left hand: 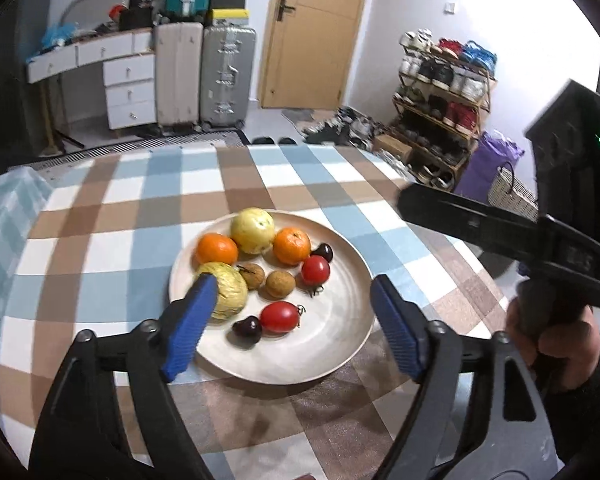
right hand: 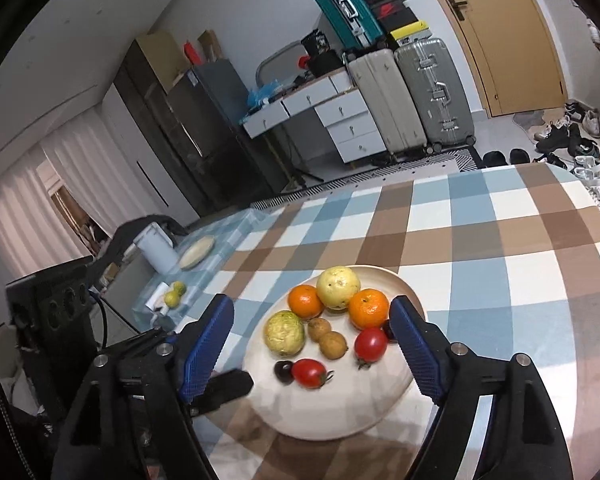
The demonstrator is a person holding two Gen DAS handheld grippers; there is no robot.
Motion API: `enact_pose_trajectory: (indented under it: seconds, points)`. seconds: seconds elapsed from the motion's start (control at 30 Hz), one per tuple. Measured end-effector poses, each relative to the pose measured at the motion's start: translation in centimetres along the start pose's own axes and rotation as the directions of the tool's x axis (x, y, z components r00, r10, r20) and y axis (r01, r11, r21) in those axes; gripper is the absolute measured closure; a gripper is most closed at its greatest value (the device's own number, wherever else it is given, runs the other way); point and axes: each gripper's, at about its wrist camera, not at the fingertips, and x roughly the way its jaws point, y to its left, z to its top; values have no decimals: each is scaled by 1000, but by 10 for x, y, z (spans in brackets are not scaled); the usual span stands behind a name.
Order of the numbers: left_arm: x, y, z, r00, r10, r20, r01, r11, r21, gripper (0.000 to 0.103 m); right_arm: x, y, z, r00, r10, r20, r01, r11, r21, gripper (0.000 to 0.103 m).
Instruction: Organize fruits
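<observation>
On the checked blue, brown and white cloth of the worktop [left hand: 112, 216], a round pale cream plate [left hand: 340, 320] is carrying the fruit: two oranges [left hand: 217, 249], a smooth pale yellow round fruit [left hand: 253, 230], a wrinkled yellow-green one [left hand: 230, 296] that the near blue pad is partly covering in the left wrist view, two small brown round fruits [left hand: 280, 284], two red tomatoes [left hand: 279, 317] and two dark cherry-like fruits [left hand: 247, 330], one of which is showing only as a sliver behind a blue pad in the right wrist view. The left hand-held gripper [left hand: 294, 320] is hanging above the plate's near rim, angled downward, its blue-padded jaws standing wide apart with nothing between them. The right hand-held gripper [right hand: 312, 354] is likewise gaping wide over the plate and gripping nothing. In the left wrist view it is blurring at the right edge, with a person's hand [left hand: 556, 344] wrapped around its handle, the sleeve cut off by the frame.
</observation>
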Motion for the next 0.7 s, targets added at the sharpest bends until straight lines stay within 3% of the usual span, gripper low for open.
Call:
enact_pose_trajectory:
  seconds: [0.17,0.3,0.5,0.7]
  points:
    - [-36,-8,4,996,73,60,-73,997,-4,17,-35,17,-2,998,-33,61,36,999,-40,13]
    - [-73,-19,3,987,76,142,-77,997,-2,1,-68,34,-8,991,-20,129,32,995,-89,3]
    - [-125,-34,2,964,98,246,-104,994,11,1,-108,56,-22,979,-25,204,57,987,-150,1]
    - [-169,-33,0,935,129,331,-123,992,-39,1,-142,82,-35,961,-31,276,90,975,-202,0]
